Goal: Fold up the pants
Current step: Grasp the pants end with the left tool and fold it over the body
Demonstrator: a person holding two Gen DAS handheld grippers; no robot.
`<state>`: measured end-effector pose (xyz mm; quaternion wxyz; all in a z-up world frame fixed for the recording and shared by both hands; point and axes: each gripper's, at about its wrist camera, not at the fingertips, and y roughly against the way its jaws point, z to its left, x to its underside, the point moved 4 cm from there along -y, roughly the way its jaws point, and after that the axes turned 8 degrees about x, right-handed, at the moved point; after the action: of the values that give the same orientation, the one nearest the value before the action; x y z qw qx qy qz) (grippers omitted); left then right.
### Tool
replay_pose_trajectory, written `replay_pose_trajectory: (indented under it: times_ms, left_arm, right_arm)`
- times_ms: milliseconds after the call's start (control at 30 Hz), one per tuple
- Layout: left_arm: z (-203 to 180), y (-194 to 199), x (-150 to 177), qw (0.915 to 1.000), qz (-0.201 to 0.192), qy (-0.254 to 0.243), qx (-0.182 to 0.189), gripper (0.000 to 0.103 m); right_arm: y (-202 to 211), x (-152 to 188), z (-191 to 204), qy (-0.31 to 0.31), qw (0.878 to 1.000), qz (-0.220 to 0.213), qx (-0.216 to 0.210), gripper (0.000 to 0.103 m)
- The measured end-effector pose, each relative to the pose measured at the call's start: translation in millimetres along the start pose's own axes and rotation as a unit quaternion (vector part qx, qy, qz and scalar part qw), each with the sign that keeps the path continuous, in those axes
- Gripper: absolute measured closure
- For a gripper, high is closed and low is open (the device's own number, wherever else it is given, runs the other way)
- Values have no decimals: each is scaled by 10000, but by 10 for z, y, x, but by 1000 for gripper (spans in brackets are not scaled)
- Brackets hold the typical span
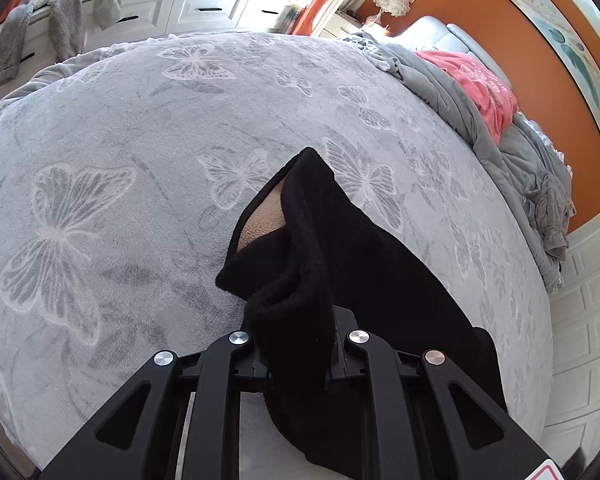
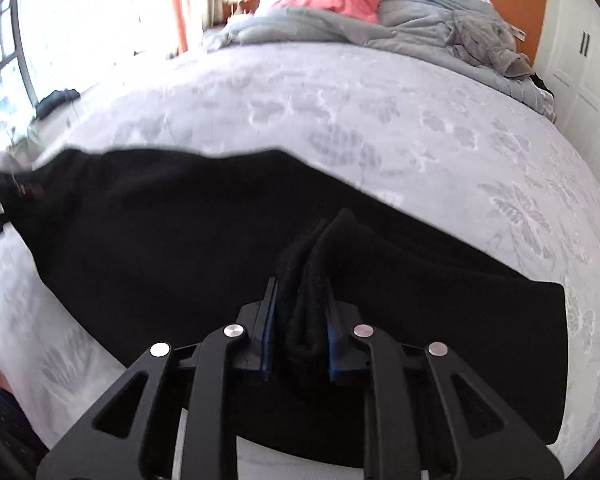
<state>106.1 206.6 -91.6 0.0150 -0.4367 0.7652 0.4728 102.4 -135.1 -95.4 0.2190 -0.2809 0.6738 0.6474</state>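
On the bed: black pants (image 2: 204, 240) spread across a grey butterfly-print blanket (image 1: 120, 152), both ends pinched by grippers.

Writing/labels: nothing legible. The pink cloth (image 1: 484, 88) near the headboard has a pale print, too small to read. A red-and-white sticker corner (image 1: 548, 474) shows on the left gripper body, no text readable. The framed picture (image 1: 572, 52) on the orange wall carries no readable caption.

Left wrist view, left to right:
- clothes (image 1: 60, 12) draped over white drawers (image 1: 204, 10) at the far edge
- left gripper (image 1: 296, 344) clamped on a bunched fold of the pants, fabric packed between the jaws and spilling forward over them
- just ahead of the jaws the fabric opens and tan fleece lining (image 1: 260, 220) shows
- the rest of the fabric trails down and to the right past the gripper
- crumpled grey duvet (image 1: 452, 92) at right with the pink cloth on top

Right wrist view, left to right:
- other gripper only partly visible at the left edge, on the pants' far end
- pants run as a wide black band across the blanket
- right gripper (image 2: 302, 320) closed on a thick wad of fabric, blue pads (image 2: 269, 332) on both sides pressing it
- squared-off pants end lies flat to the right of the jaws
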Motion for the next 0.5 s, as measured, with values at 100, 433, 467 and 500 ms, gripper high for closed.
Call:
replay_pose_trajectory:
  times_ms: [100, 433, 467, 500]
  left_arm:
    - [-24, -3, 16, 9997, 14, -210, -120, 91]
    - [-134, -7, 79, 9956, -12, -835, -424, 90]
    - [-140, -6, 81, 9954, -8, -859, -430, 90]
    - [-144, -6, 85, 9952, -9, -876, -440, 90]
  right_arm:
    - [196, -171, 124, -226, 9977, -263, -578, 83]
    - [71, -43, 463, 151, 9970, -83, -749, 50]
    - [199, -85, 303, -54, 9969, -317, -715, 38]
    - [311, -110, 141, -274, 9963, -518, -630, 32]
